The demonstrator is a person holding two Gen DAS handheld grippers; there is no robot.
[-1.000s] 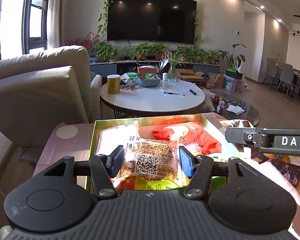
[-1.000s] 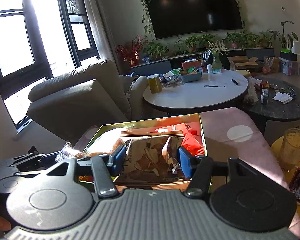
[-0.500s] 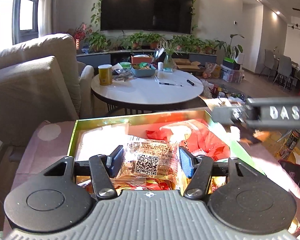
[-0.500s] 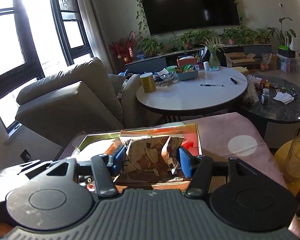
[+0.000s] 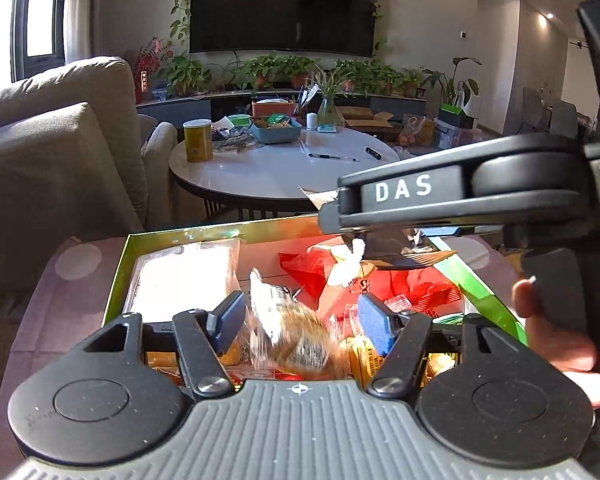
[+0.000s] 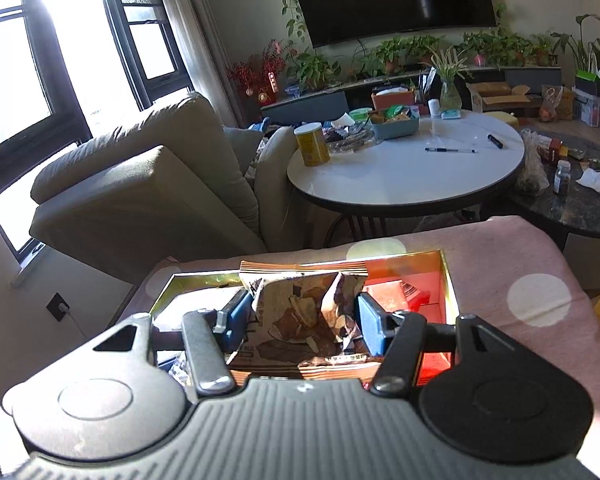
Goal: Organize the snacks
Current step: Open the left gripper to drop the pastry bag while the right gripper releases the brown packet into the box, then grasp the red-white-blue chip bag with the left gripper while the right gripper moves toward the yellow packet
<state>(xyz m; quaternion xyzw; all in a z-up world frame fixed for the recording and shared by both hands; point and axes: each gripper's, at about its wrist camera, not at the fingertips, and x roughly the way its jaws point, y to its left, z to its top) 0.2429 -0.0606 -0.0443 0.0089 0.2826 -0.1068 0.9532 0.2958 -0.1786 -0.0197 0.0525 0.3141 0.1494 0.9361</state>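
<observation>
A person is releasing a clear-wrapped snack (image 5: 296,340) into a gold-rimmed box (image 5: 220,234): the left gripper (image 5: 300,320) is opening, the blurred packet loose between its spread jaws. At two o'clock, the right gripper (image 6: 300,316) is hovering over the box, clamped on a brown patterned packet (image 6: 304,312) (likely next to go in, needing a clear spot among red wrappers (image 5: 416,284)). The box is sitting on pink dotted cloth (image 6: 520,280); beyond, a white round table (image 6: 400,172) and sofa (image 6: 140,184) are catching sunlight

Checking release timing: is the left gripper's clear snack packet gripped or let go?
Let go: the left gripper jaws are opening, pads clear of the blurred packet over the box.
</observation>
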